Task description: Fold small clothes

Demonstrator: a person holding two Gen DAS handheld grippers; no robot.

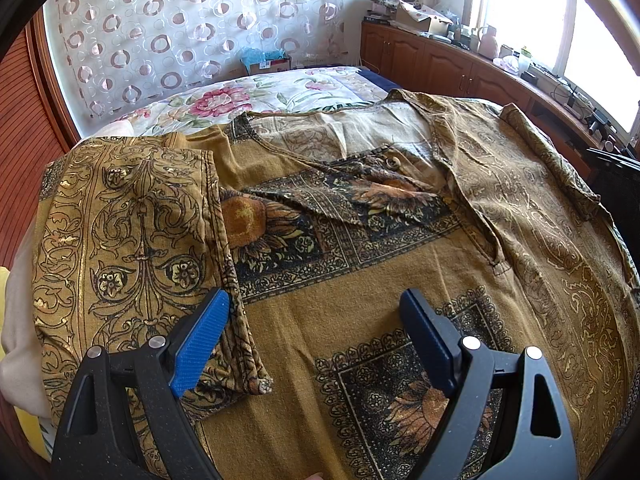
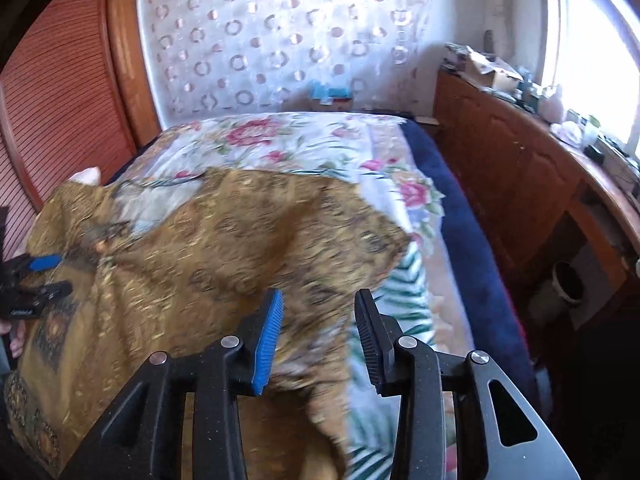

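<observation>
1. Left hand-held gripper (image 1: 314, 322): spread wide, gripping nothing, hovering over the lower front of the shirt (image 1: 360, 208); left blue pad (image 1: 200, 344) above the edge of a folded-over sleeve (image 1: 132, 248).
2. Right hand-held gripper (image 2: 318, 340): parted a moderate way, nothing clamped; the shirt's blurred right edge lying in the gap between the pads, contact impossible to confirm.
3. In the right wrist view, far left: the left hand-held gripper low over the shirt, fingers of the holding hand (image 2: 16, 344) just visible at the frame edge.
4. Mustard-brown shirt with black and gold sunflower squares, spread front-up on the bed (image 2: 472, 248); left sleeve folded inward over the body, a brown button (image 1: 394, 163) at the neckline, right sleeve stretched outward.
5. Beneath it, a floral bedspread (image 1: 224, 100) of pink roses on white, over a dark blue layer at the bed's right side.
6. Beyond the bed: a sheer curtain (image 1: 180, 28) printed with rings; slatted wooden panel (image 2: 60, 92) on the left.
7. Right side: wooden cabinets (image 1: 424, 60) with a cluttered counter (image 1: 516, 66) under a bright window (image 1: 520, 4); cardboard box (image 1: 426, 18) at the far end.
</observation>
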